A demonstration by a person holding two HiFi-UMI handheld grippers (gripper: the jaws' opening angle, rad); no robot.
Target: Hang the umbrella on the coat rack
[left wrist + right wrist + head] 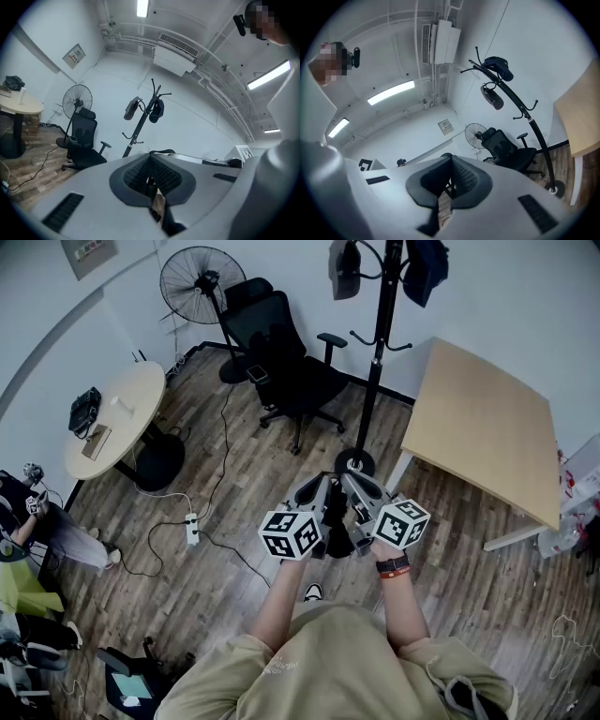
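The black coat rack (379, 334) stands ahead of me on a round base, between the office chair and the wooden table. A grey folded thing, seemingly a compact umbrella (344, 268), hangs from a hook on its left side. A dark blue item (425, 266) hangs on the right. In the left gripper view the rack (140, 126) carries the same grey piece (132, 108). My left gripper (314, 487) and right gripper (357, 484) are side by side at chest height, short of the rack's base. Both are shut with nothing between the pads (140, 176), (465, 177).
A black office chair (286, 357) stands left of the rack, with a floor fan (202, 282) behind it. The wooden table (483, 423) is to the right. At the left are a round table (112, 418), a power strip (192, 529) and cables on the floor.
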